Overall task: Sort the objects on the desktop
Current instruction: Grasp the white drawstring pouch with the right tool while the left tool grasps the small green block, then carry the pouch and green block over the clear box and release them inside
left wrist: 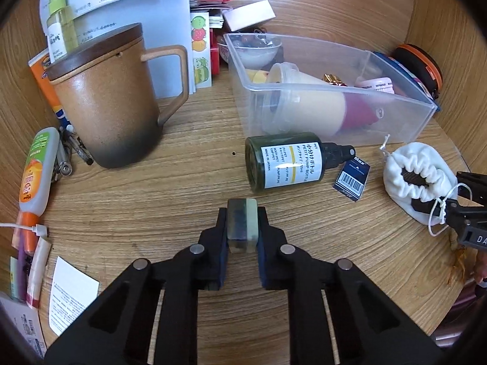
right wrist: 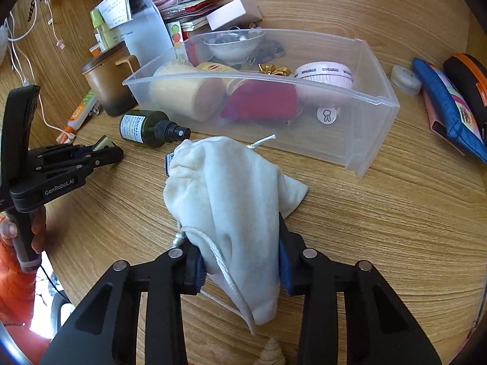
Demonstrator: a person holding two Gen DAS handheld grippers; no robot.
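Note:
My left gripper [left wrist: 242, 213] is shut on a small green-and-cream stone block [left wrist: 242, 226], held just above the wooden desk; it also shows in the right wrist view [right wrist: 105, 145]. My right gripper [right wrist: 240, 222] is shut on a white drawstring pouch [right wrist: 231, 194], whose open mouth faces the left gripper in the left wrist view [left wrist: 417, 176]. A dark green pump bottle [left wrist: 286, 161] lies on its side in front of the clear plastic bin [left wrist: 395, 121], also seen in the right wrist view [right wrist: 146, 127].
A brown lidded mug [left wrist: 112, 100] stands at left, with tubes and pens [left wrist: 36, 170] beside it. The bin [right wrist: 377, 103] holds a cream-and-red bottle, a bowl and a pink jar. A barcode tag [left wrist: 351, 179], papers, and pouches [right wrist: 450, 103] lie around.

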